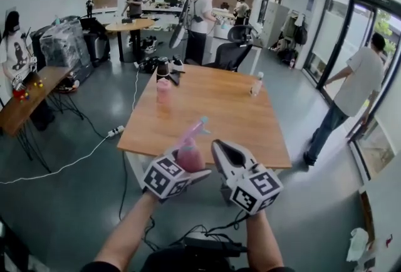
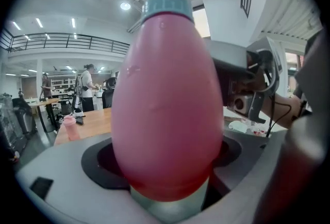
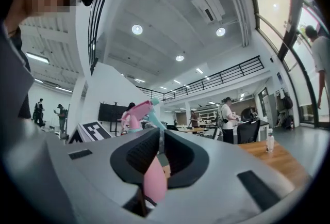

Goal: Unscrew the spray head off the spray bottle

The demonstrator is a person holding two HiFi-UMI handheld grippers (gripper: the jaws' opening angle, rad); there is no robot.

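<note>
A pink spray bottle [image 1: 190, 156] with a pink and teal spray head [image 1: 195, 128] is held above the near edge of the wooden table [image 1: 213, 108]. My left gripper [image 1: 188, 167] is shut on its lower body. In the left gripper view the bottle [image 2: 167, 114] fills the frame between the pads, with its teal collar [image 2: 167, 6] at the top. My right gripper [image 1: 220, 150] stands just right of the bottle, jaws together with nothing between them. In the right gripper view [image 3: 161, 138] the spray head [image 3: 139, 112] shows beyond the closed jaws.
On the table stand a pink cup [image 1: 163, 90] and a clear bottle [image 1: 257, 84], with dark items [image 1: 168, 71] at its far edge. An office chair [image 1: 235, 51] is behind it. A person [image 1: 357, 89] walks at the right; cables lie on the floor at the left.
</note>
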